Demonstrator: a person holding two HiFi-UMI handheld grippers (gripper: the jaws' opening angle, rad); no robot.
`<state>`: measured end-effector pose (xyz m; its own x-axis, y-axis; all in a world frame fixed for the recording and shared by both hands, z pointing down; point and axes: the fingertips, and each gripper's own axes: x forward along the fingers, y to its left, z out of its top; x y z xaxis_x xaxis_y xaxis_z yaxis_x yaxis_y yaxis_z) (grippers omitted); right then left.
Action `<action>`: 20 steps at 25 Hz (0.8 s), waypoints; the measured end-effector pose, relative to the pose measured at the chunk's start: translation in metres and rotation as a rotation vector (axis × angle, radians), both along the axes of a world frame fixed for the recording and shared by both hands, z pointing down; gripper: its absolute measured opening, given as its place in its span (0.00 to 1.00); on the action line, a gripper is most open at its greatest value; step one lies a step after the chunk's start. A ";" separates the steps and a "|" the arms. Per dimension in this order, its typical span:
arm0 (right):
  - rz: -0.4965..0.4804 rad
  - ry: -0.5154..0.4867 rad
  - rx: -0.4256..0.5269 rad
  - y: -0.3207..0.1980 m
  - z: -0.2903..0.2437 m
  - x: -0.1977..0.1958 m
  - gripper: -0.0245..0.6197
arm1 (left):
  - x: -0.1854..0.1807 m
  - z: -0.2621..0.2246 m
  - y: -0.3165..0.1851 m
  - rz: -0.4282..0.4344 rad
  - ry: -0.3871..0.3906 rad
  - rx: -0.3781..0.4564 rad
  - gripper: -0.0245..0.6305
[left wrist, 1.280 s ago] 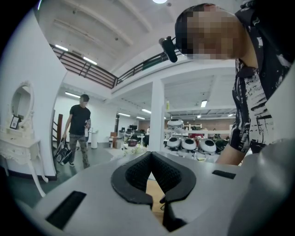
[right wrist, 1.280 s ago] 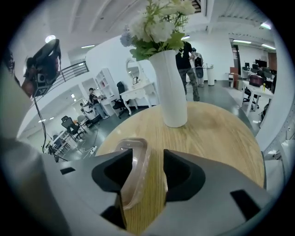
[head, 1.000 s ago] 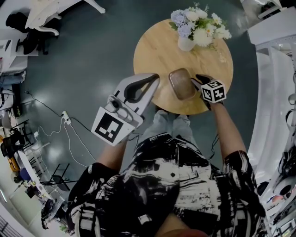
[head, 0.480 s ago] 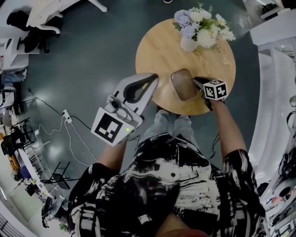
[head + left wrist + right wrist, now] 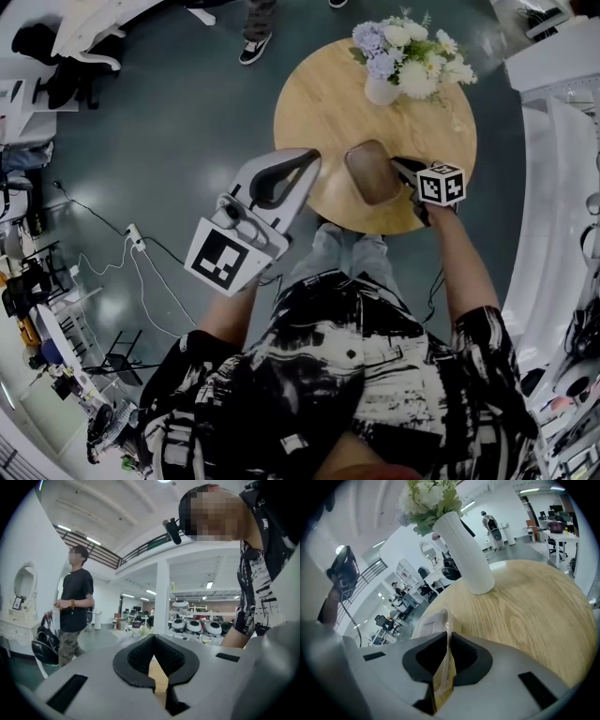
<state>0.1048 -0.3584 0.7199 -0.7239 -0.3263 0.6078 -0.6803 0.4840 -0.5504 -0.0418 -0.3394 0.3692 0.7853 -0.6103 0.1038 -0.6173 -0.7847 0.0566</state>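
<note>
- Open-plan lab-office hall under dark mezzanine railing [image 5: 89,550].
- Black office chair [image 5: 42,42] beside white desk [image 5: 103,23].
- White dome-shaped machines [image 5: 192,626] in a row.
- Loose cables [image 5: 159,281] on grey floor [image 5: 187,94].

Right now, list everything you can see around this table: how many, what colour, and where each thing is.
Table: one, round, light wood, in front of the person.
Vase of flowers: one, white vase with white and lilac blooms, on the table's far side.
Plastic container: one, clear brownish, at the table's near edge.
Passer-by: one, dark T-shirt, on the grey floor to the left of the table.
Dressing table: one, white, with an oval mirror, by the wall.
Left hand-held gripper: one, grey, jaws shut on nothing, by the table's near-left edge.
Right hand-held gripper: one, grey, jaws shut on the plastic container's rim.
</note>
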 end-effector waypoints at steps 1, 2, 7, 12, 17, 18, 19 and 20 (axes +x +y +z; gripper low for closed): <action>0.005 -0.006 0.001 0.000 -0.002 0.000 0.08 | 0.000 -0.001 0.000 0.001 0.001 0.001 0.04; 0.011 -0.012 0.000 -0.001 -0.003 0.001 0.08 | 0.001 -0.001 -0.001 0.003 0.002 0.002 0.04; 0.060 -0.045 -0.043 -0.001 0.000 0.007 0.09 | 0.003 -0.002 -0.002 0.011 0.002 0.002 0.04; 0.086 -0.083 -0.074 0.001 0.000 0.009 0.09 | 0.003 -0.003 -0.002 0.013 -0.001 0.000 0.04; 0.198 -0.239 -0.165 -0.001 -0.004 0.011 0.09 | 0.005 -0.002 -0.003 0.017 -0.002 -0.001 0.04; 0.223 -0.284 -0.184 -0.002 -0.007 0.011 0.09 | 0.005 -0.003 -0.004 0.018 -0.002 0.000 0.04; 0.242 -0.315 -0.195 -0.003 -0.010 0.012 0.09 | 0.005 -0.004 -0.003 0.018 -0.003 0.000 0.04; 0.252 -0.329 -0.195 -0.003 -0.012 0.012 0.09 | 0.005 -0.004 -0.003 0.018 -0.003 0.000 0.04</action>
